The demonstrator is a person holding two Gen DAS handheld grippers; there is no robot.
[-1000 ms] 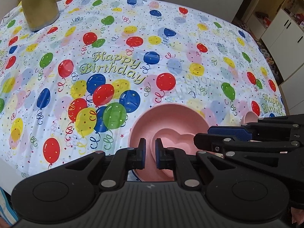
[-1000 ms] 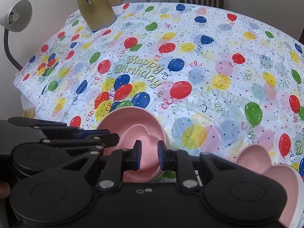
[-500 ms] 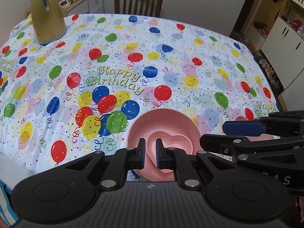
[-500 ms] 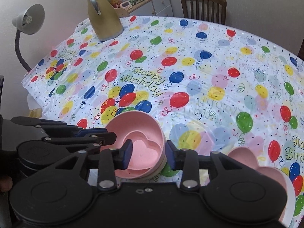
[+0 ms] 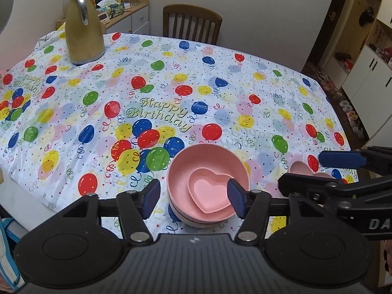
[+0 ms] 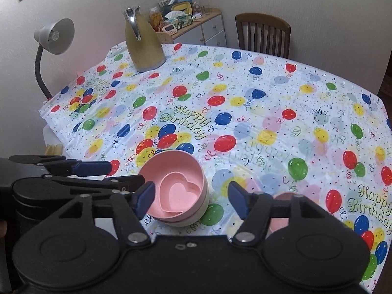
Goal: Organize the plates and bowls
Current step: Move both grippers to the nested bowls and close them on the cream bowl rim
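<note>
1. Heart-shaped dish (image 5: 208, 193) sits nested inside the stacked pink bowls (image 5: 182, 171) at the near edge of the table (image 5: 245, 93).
2. My left gripper (image 5: 193, 198) and right gripper (image 6: 191, 199) have just been opening; both grip nothing.
3. Placing looks finished; next I'd fetch the second heart dish (image 6: 285, 197), near right.
4. The tablecloth reads "Happy Birthday" (image 5: 159, 114).

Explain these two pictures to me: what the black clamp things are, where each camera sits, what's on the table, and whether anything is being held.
No robot here: a person holds a two-finger gripper in each hand, each carrying a forward-looking fisheye camera. One picture looks along the left gripper, the other along the right gripper. Both have just been opening and hold nothing. On the balloon tablecloth sits a heart-shaped dish inside a round pink bowl, stacked on more dishes. Another pink dish lies to the right, a gold jug at the back.
</note>
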